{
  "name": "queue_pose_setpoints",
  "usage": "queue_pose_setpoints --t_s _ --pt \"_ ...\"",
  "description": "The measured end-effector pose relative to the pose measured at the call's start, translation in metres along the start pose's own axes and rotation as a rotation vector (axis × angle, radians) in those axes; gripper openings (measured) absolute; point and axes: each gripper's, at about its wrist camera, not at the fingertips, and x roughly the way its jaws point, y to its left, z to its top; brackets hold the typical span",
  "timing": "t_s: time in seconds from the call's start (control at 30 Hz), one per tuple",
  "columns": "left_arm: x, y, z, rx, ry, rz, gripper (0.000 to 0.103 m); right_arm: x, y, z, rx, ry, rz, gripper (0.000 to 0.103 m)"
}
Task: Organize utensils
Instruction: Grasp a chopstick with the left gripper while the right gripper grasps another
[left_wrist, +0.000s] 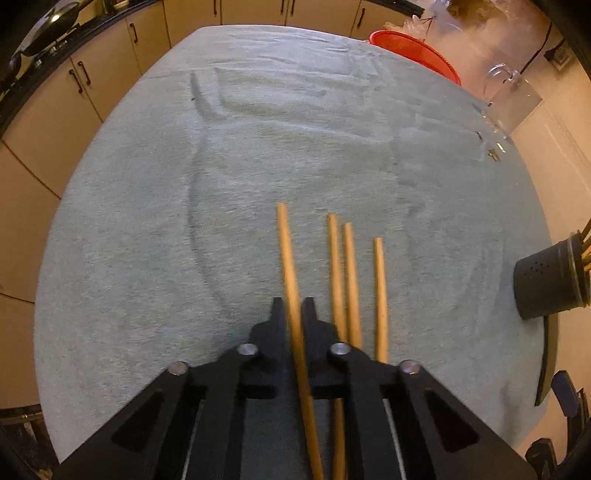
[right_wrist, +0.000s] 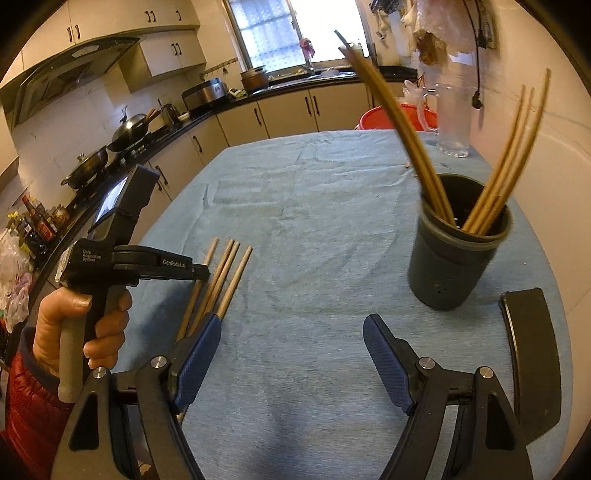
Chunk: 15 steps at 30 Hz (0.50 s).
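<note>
Nearest the left camera, the left hand-held gripper (left_wrist: 293, 314) is clenched on one chopstick (left_wrist: 290, 266), whose far end points out over the surface (left_wrist: 258, 147). Three more chopsticks (left_wrist: 351, 280) lie flat on the blue-green cloth just right of the held one — two touching side by side, the third a little apart. The right hand-held gripper (right_wrist: 291, 339) is released, its blue-padded fingers (right_wrist: 195, 354) spread wide above bare cloth. A dark cup (right_wrist: 458, 243) stands upright well right of the loose chopsticks, close to the surface's right edge, and holds several chopsticks leaning against its rim. Between cup and loose chopsticks the cloth lies open — wrinkled but unobstructed. A red basin (right_wrist: 399, 118) and a clear pitcher (right_wrist: 452, 118) sit beyond the cup at the far edge.
</note>
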Motion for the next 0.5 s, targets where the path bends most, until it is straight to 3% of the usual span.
queue_pose_setpoints --t_s 0.13,0.23,0.3,0.43,0.5 --pt "-0.008 0.020 -0.014 -0.032 -0.011 -0.004 0.007 0.018 0.009 0.009 -0.004 0.066 -0.004 0.081" --pt "-0.013 0.034 -0.023 -0.054 -0.017 -0.009 0.007 0.038 0.020 0.022 -0.009 0.133 0.017 0.074" --pt "-0.017 0.043 -0.029 -0.069 -0.021 -0.016 0.007 0.054 0.027 0.030 -0.003 0.184 0.043 0.063" --pt "-0.020 0.051 -0.035 -0.073 -0.030 -0.038 0.007 0.091 0.038 0.044 0.037 0.281 0.074 0.050" --pt "-0.021 0.054 -0.037 -0.069 -0.035 -0.047 0.007 0.110 0.041 0.050 0.070 0.329 0.074 0.034"
